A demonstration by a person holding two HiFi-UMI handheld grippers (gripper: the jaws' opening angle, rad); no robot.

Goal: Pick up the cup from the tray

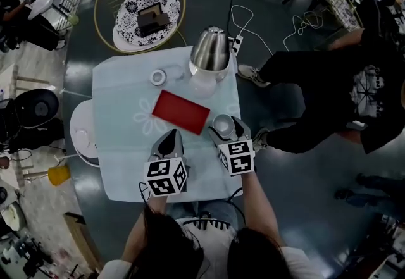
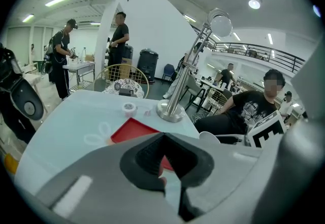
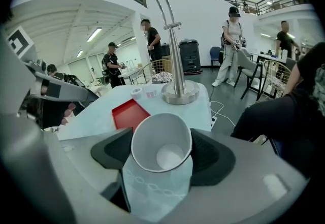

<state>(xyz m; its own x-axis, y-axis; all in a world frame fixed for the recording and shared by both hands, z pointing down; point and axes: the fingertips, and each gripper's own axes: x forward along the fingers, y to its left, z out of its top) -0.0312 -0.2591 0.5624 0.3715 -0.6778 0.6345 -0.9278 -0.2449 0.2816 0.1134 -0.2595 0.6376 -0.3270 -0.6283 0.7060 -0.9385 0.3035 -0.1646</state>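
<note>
The white paper cup is off the tray, over the tablecloth at the tray's right corner, and my right gripper is shut on it. In the right gripper view the cup sits between the two black pads with its open mouth facing the camera, and it is empty. The flat red tray lies bare in the middle of the pale blue table. My left gripper hovers just in front of the tray's near edge, shut and holding nothing. In the left gripper view the tray shows beyond the jaws.
A chrome lamp stand rises at the table's far edge, with a tape roll to its left. A seated person in black is close to the table's right side. A round wire side table stands beyond the table.
</note>
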